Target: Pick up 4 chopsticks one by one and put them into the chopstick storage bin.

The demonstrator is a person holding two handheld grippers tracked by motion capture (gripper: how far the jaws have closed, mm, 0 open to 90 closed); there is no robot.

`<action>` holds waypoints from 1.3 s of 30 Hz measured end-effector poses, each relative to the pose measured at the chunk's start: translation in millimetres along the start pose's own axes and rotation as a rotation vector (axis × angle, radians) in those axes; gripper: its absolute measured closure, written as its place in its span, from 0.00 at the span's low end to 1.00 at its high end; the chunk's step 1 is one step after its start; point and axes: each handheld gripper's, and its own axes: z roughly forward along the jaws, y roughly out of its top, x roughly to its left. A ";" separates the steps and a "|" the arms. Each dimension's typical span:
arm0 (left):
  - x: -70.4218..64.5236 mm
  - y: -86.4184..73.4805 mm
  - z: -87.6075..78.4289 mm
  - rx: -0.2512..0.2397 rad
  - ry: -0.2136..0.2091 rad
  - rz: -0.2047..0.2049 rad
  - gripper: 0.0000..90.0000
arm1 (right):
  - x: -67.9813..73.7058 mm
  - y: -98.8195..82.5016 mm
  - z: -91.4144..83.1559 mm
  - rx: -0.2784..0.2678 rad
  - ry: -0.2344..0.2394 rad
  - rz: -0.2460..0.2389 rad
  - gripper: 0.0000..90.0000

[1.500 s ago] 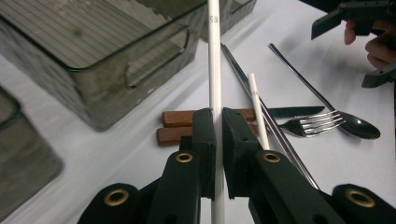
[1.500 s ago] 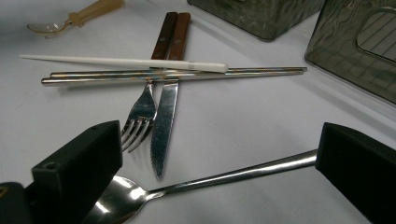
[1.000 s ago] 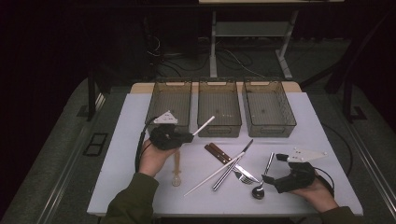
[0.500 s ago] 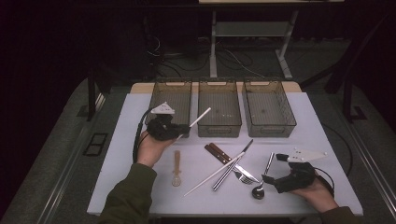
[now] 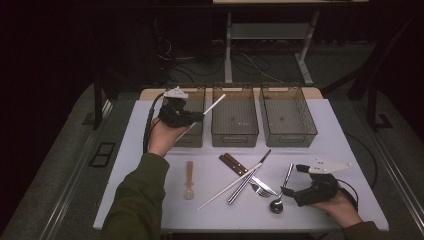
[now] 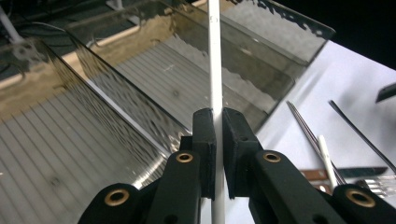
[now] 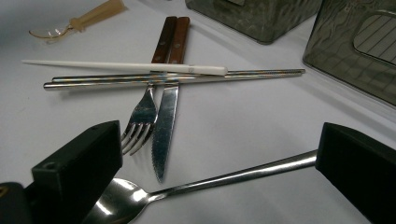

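Since the earlier frame, the left gripper (image 5: 192, 116) has lifted away from the table's near half and now hangs over the leftmost bin (image 5: 192, 112), carrying a white chopstick (image 5: 212, 106) with it. Its jaws are pressed together on that chopstick, pinching it partway along; in the left gripper view the stick (image 6: 215, 60) runs straight out between the pads and on past them. From above, its long axis slants up and to the right, the free tip reaching over the rim of the middle bin (image 5: 235, 116). The right gripper (image 5: 288, 192) rests low near the table's front right, jaws spread wide, straddling the handle of a steel spoon (image 7: 205, 183) without pinching it. Three smoky clear bins line the far edge of the white table (image 5: 150, 165); dark floor surrounds it.
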 end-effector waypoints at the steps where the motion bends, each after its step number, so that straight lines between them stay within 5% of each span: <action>1: 1.1 2.9 0.8 0.001 0.007 0.004 0.93 | 0.0 0.0 0.0 0.000 0.000 0.000 0.01; 20: 53.4 21.4 13.1 -0.005 0.103 0.001 0.93 | -0.3 0.0 -1.4 -0.007 0.003 0.009 0.01; 30: 77.8 10.4 22.5 -0.041 0.145 -0.021 0.93 | -0.9 -0.8 -1.3 -0.005 0.001 0.013 0.01; 39: 82.2 -7.4 33.0 -0.028 0.178 -0.030 0.93 | -0.7 -1.8 -2.2 -0.006 0.000 0.017 0.01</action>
